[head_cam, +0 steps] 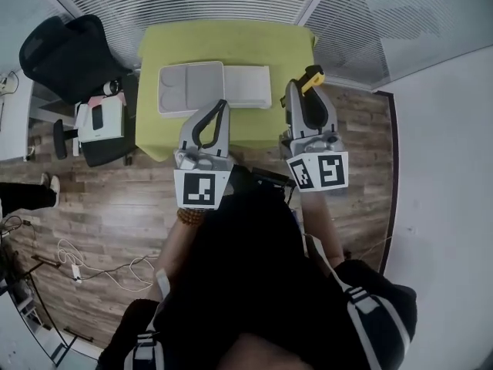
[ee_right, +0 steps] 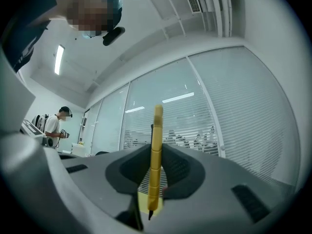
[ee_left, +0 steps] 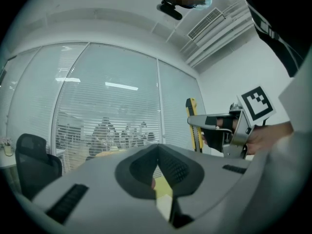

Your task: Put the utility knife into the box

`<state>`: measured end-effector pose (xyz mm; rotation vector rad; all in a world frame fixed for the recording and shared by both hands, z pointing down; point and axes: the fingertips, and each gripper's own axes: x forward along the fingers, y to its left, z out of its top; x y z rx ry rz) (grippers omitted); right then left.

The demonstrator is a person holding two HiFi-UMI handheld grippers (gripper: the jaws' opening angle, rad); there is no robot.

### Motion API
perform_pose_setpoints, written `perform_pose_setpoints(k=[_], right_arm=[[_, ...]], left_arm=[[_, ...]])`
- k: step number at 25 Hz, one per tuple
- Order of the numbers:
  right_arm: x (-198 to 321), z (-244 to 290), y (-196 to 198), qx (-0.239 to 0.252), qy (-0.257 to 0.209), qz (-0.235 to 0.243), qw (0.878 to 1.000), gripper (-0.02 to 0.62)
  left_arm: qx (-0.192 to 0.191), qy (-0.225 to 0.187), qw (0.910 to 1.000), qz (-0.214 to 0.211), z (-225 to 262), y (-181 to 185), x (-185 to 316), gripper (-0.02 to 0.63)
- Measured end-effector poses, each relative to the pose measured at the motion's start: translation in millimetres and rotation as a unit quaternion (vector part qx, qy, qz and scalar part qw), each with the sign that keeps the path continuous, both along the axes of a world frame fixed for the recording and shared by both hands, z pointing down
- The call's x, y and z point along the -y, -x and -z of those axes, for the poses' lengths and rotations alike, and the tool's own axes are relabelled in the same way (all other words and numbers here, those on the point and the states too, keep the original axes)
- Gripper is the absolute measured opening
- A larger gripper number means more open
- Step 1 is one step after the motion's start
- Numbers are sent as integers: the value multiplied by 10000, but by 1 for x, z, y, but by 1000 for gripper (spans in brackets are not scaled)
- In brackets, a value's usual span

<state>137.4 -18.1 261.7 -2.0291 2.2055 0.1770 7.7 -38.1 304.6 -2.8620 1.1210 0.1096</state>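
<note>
Right tool (ee_right: 157,149) pinching the yellow utility knife (ee_right: 156,126), knife standing upright in the air, left tool (ee_left: 157,147) pressed together with nothing in it, open grey box (head_cam: 173,91) on the green bench (head_cam: 223,41), knife not in it

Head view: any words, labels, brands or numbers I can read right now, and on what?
None readable in any view.
Left cube, right cube: black-and-white square markers only, no letters.
Knife: no print shows.
Box: plain.
White item left of the table: too small to read.
</note>
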Motion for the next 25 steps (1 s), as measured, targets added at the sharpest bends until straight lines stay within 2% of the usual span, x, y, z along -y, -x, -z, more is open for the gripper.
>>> perform_pose_setpoints(k=[4, 12, 16, 21, 23, 25], right_arm=[[24, 1, -11, 48, 0, 123, 9999, 63], [62, -10, -47, 208, -77, 252, 9994, 63], [89, -20, -65, 323, -32, 432, 9985, 63], [113, -33, -73, 370, 118, 648, 9971, 63], [117, -31, -72, 400, 66, 645, 9971, 63], [120, -27, -71, 384, 18, 635, 9972, 63]], left_arm=[[-8, -17, 9999, 161, 2, -8, 22, 11], [137, -136, 9996, 216, -4, -43, 52, 11], [309, -98, 9990, 322, -13, -56, 71, 11], [245, 72, 9975, 653, -19, -50, 77, 11], [330, 63, 9969, 705, -21, -45, 81, 11], [258, 78, 9965, 787, -20, -40, 87, 11]])
